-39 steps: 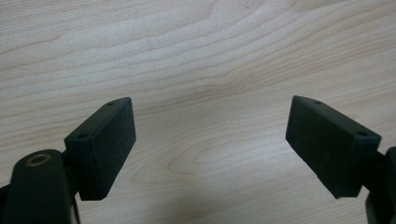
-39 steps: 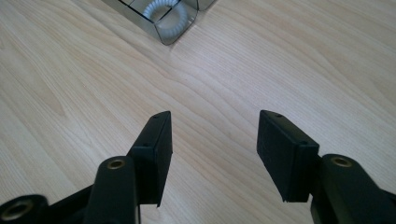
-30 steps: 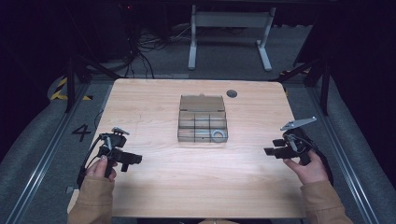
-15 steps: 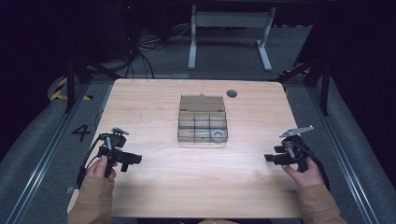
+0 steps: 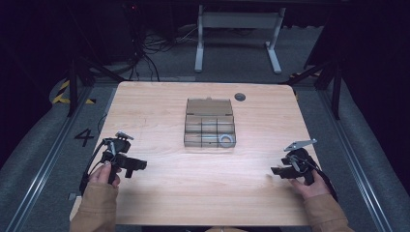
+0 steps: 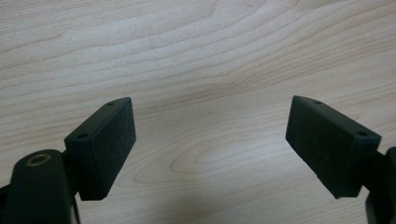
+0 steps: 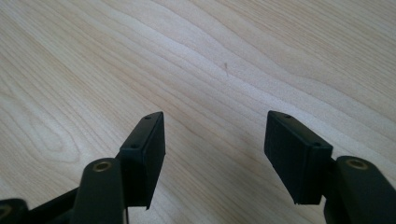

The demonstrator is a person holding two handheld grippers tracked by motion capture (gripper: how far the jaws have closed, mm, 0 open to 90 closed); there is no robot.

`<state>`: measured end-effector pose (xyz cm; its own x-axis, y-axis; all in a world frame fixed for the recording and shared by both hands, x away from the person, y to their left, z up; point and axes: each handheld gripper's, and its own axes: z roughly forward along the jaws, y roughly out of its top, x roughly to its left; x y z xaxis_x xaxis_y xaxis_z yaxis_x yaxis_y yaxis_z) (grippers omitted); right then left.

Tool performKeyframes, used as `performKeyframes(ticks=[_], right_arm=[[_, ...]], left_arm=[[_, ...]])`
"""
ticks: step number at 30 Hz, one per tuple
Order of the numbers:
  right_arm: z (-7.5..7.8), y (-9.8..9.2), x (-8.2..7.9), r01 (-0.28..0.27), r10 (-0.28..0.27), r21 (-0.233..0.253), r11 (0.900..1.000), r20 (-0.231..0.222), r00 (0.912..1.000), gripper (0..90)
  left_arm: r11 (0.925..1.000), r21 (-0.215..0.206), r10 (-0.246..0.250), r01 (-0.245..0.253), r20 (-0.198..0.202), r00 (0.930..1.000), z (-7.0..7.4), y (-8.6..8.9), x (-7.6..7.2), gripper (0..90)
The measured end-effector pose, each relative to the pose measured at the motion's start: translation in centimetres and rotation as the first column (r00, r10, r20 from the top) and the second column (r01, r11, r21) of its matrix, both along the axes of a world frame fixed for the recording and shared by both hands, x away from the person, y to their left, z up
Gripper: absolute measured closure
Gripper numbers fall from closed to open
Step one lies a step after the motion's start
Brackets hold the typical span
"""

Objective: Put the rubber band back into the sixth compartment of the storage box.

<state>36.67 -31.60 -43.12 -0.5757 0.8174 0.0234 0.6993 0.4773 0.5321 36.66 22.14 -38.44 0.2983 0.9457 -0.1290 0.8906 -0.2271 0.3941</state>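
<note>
A clear compartment box (image 5: pixel 210 122) sits near the middle of the table (image 5: pixel 159 106), lid tipped open toward the far edge, with a small ring (image 5: pixel 225 140) in its near right compartment. The left tongs (image 5: pixel 129 164) rest low at the near left, well apart from the box, jaws spread wide over bare wood. The right tongs (image 5: pixel 279 170) lie at the near right, also spread, nothing between them. The box lies between the two, farther up the table.

I work in a dark lab or studio. My wooden table (image 5: pixel 159 111) stands on grey carpet, beside floor rails (image 5: pixel 43 169), hazard tape (image 5: pixel 63 92) and loose cables (image 5: pixel 145 53).
</note>
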Motion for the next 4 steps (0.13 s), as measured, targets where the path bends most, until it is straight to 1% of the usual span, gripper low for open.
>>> performKeyframes(ticks=[4], right_arm=[[0.10, 0.35, -0.02, -0.013, 0.013, 0.009, 1.000, 0.011, 0.9999, 38.6]], left_arm=[[1.0000, -0.002, -0.003, 0.003, -0.001, 1.0000, 0.00, -0.03, -0.02, 16.6]])
